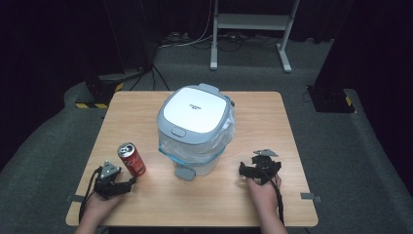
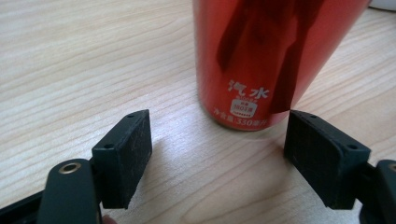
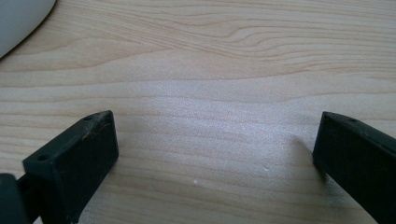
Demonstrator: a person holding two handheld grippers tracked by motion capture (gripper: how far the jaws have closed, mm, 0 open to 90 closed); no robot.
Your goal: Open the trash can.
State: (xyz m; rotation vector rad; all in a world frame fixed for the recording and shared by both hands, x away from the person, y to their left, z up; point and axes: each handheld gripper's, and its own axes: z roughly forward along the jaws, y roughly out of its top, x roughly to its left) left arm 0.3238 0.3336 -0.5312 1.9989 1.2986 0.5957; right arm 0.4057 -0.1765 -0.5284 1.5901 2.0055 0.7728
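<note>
Low in the high view, two hands rest on the wooden table. The left gripper sits at the lower left with its jaws wide apart and nothing squeezed between them. Just past its tips stands the red can, upright, a little left of the middle. In the left gripper view the can is close ahead of the jaws, toward the right one, not touched yet. The right gripper waits at the lower right, open too, over bare wood. Farther back, in the middle, is a white bin with a bag and a shut lid. I think this is the reach for the can. Next, the left jaws need to slide around it and squeeze.
</note>
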